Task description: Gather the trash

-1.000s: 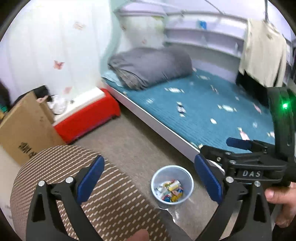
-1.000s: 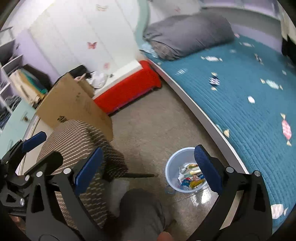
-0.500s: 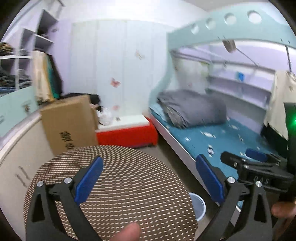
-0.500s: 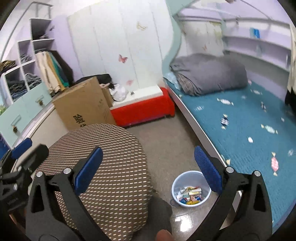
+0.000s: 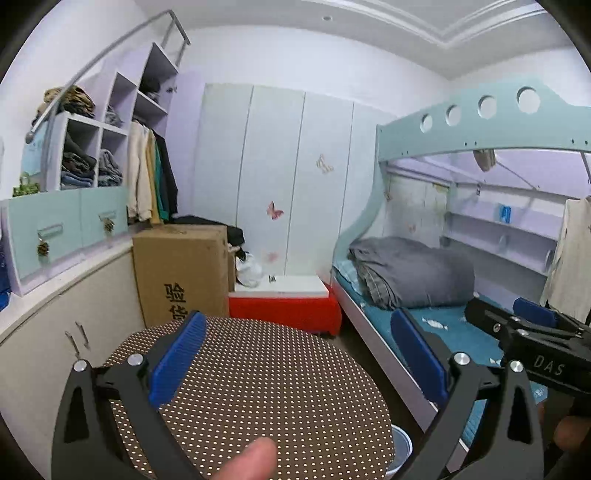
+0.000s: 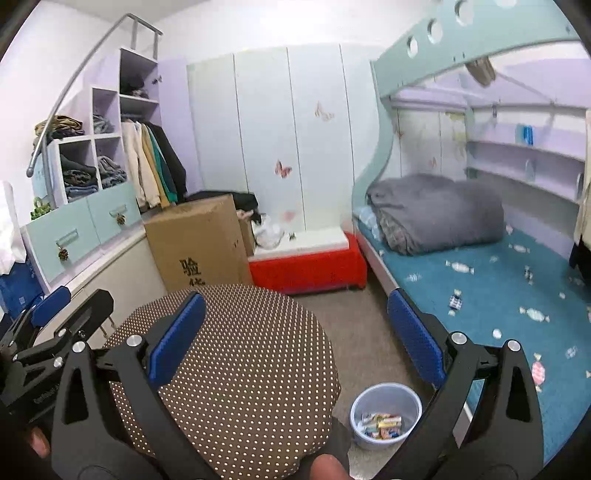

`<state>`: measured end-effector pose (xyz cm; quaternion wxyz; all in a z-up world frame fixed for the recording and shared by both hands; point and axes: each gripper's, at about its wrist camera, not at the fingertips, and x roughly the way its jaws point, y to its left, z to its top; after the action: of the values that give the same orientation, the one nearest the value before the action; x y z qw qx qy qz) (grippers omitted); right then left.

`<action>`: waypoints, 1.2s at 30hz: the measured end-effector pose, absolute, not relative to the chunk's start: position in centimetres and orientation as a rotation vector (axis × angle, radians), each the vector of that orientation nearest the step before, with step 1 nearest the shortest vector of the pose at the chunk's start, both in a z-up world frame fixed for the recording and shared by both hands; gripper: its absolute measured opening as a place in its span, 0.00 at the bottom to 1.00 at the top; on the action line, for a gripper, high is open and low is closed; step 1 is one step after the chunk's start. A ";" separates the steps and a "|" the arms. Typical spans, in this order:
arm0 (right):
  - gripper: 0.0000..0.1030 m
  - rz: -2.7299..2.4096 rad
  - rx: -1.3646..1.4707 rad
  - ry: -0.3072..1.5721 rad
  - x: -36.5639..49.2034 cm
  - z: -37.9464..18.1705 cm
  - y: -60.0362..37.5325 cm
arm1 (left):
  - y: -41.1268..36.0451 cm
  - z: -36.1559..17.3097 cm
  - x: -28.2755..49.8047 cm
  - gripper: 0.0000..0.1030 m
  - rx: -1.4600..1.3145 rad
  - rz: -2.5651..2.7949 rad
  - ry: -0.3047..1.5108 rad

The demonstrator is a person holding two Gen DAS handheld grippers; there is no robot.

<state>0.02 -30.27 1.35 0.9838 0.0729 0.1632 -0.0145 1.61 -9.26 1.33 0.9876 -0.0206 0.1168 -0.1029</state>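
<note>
A small pale blue bin (image 6: 386, 414) stands on the floor by the bed, with several colourful wrappers inside; only its rim (image 5: 400, 445) shows in the left wrist view. Several candy wrappers lie scattered on the teal bed cover (image 6: 491, 295), one white one (image 6: 459, 266) near the grey quilt and a pink one (image 6: 538, 370) at the front. My left gripper (image 5: 295, 362) is open and empty, held high over the stool. My right gripper (image 6: 295, 332) is open and empty, also raised, and shows in the left wrist view (image 5: 532, 325).
A round brown dotted stool (image 6: 229, 369) fills the near foreground. A cardboard box (image 6: 195, 243), a red bench (image 6: 306, 264), a folded grey quilt (image 6: 436, 212) and wardrobes (image 6: 266, 133) stand beyond. The upper bunk rail (image 6: 480, 33) hangs overhead.
Both grippers have tilted up from looking down at the floor and bin to looking level across the room. Both stay open and empty.
</note>
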 end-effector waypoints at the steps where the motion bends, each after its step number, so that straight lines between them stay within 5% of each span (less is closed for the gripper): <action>1: 0.94 -0.030 0.143 0.317 -0.4 1.6 -30.0 | -9.1 1.4 1.1 0.95 -0.042 -0.202 0.229; 36: 0.94 -0.020 0.104 0.255 -3.4 2.4 -27.4 | -7.4 1.2 -3.7 0.95 -0.029 -0.143 0.149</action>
<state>-3.36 -27.40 2.38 0.9905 0.0519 0.1273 -0.0098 -3.67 -7.40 1.25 0.9946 -0.0144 0.0744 -0.0713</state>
